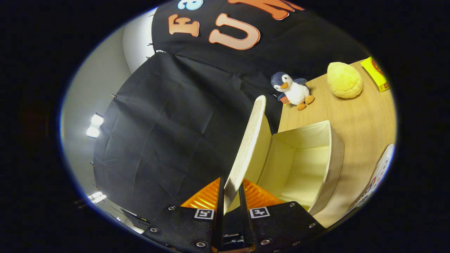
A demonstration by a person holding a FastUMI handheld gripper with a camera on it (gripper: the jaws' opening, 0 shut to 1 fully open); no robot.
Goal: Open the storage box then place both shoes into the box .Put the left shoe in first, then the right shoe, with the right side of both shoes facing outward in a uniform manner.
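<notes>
With the lid [250, 140] of the storage box [309, 165] clamped edge-on between both fingers, we hold the gripper [231, 196] closed on it and the lid raised. Right of the lid, the box cavity stands open on the wooden table [365, 130]. Beyond it sit a plush penguin [291, 90], a yellow cushion [344, 80] and a yellow packet [378, 73], well apart from the box.

The storage box [316, 154] looks like matt cloth, its lid [248, 147] rough and woven. The desk [355, 116] is smooth wood. The penguin toy [291, 90] is fluffy.
</notes>
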